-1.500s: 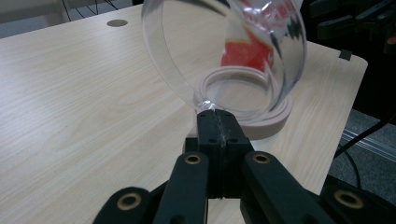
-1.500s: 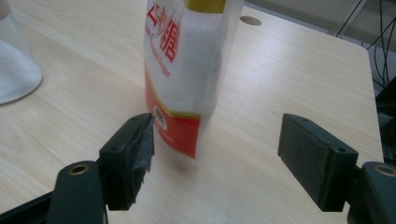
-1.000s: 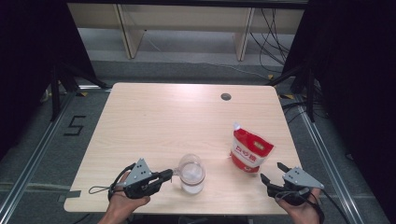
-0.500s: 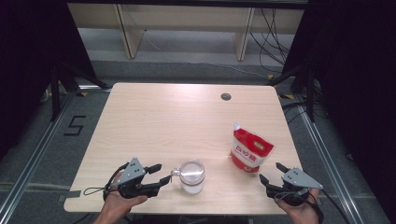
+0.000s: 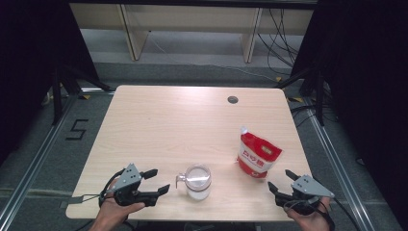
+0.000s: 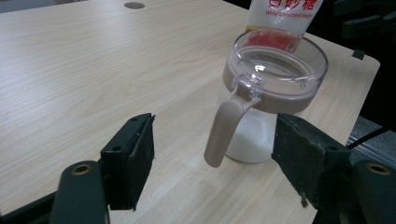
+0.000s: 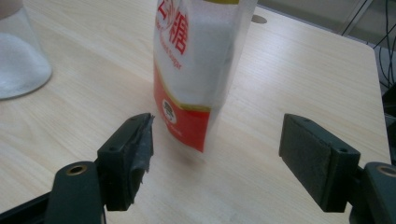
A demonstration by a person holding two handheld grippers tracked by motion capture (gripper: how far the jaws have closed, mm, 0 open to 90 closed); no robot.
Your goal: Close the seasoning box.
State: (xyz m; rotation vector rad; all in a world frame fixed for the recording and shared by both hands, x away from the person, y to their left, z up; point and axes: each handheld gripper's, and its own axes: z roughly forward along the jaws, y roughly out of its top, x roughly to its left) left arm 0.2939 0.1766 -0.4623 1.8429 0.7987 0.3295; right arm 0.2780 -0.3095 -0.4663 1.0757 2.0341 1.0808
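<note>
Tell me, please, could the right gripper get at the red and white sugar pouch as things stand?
Probably yes: the right gripper is open, facing the sugar pouch, with bare table between them.

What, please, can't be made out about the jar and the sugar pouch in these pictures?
- Sugar pouch: its top is cut off by the upper edge of the right gripper view, and its print is too small in the high view.
- Jar: how much white powder it holds is unclear, as its brown band hides the level.

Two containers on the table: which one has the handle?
The clear glass jar, in front of the left gripper. A beige handle sticks out toward those open jaws. The red-and-white sugar pouch, near the right gripper, has none.
</note>
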